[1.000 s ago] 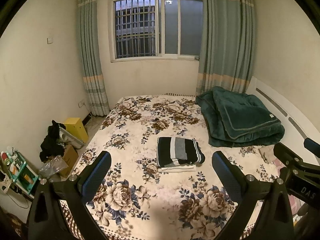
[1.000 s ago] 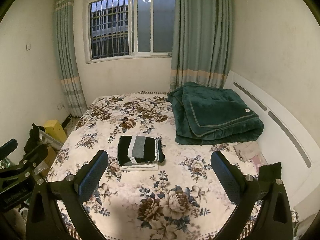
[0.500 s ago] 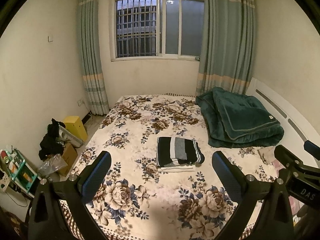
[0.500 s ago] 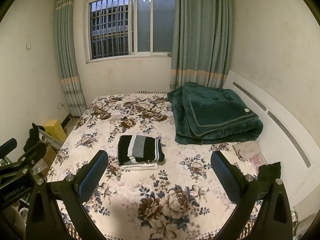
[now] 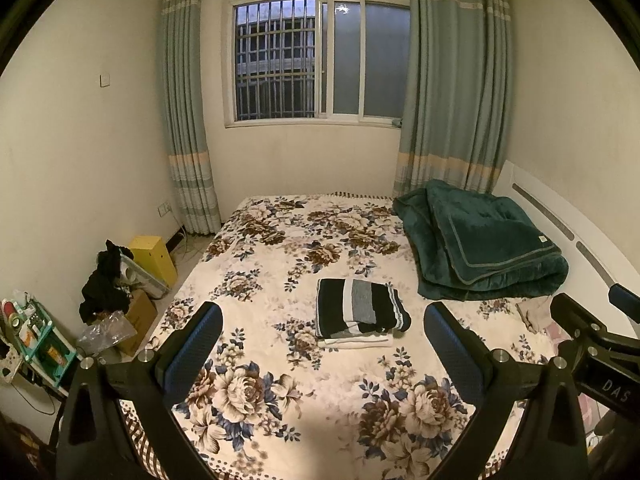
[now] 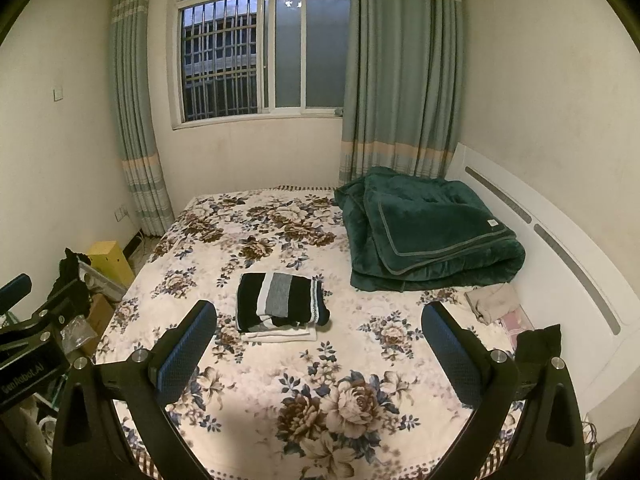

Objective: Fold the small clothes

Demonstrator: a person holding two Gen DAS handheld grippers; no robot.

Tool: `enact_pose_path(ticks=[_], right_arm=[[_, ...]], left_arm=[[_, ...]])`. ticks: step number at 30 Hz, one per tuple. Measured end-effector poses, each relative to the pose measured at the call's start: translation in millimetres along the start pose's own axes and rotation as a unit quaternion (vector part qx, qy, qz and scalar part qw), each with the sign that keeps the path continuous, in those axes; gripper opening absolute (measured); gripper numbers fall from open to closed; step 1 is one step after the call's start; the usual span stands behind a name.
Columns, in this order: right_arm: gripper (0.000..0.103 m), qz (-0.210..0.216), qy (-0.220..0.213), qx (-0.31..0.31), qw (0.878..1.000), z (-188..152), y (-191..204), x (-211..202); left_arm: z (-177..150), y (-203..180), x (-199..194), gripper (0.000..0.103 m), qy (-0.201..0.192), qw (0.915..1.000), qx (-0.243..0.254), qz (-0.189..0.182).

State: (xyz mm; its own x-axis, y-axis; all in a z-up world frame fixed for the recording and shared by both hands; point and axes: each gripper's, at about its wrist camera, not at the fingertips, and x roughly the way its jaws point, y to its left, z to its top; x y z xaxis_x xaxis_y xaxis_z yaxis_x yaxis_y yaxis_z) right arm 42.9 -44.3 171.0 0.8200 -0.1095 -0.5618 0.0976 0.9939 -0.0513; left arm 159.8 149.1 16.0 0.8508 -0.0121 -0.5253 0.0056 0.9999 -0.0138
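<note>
Both claws are wide open and empty, held above the near edge of the bed (image 5: 256,396). Folded striped garment (image 5: 360,312) sits mid-bed on top of a folded white piece (image 5: 356,343), well ahead of both claws and apart from them.

From the left claw (image 5: 323,344) the stack lies ahead and slightly right. From the right claw (image 6: 319,344) it lies ahead and slightly left (image 6: 280,300). Neither is clearly nearer. The stack's long axis runs left-right across both views, stripes running front-back.

Green blanket (image 6: 428,232) is folded at far right, near the stack, not touching. A loose beige cloth (image 6: 490,300) and a dark cloth (image 6: 538,344) lie by the headboard, right-claw side; probably next to fold, a guess.
</note>
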Motion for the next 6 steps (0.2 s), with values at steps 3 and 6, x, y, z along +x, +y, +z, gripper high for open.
enact_pose_path(ticks=[3,6], right_arm=[[0.103,-0.001,0.0,-0.001,1.0,-0.7,-0.5,0.2],[0.103,-0.002,-0.002,0.001,1.0,-1.1,-0.6,-1.0]], left_arm=[[-0.7,0.3,-1.8,0.103,-0.004,1.0,0.0,0.001],[-0.8,0.5,-3.2,0.103,-0.006,1.0,-0.001,0.002]])
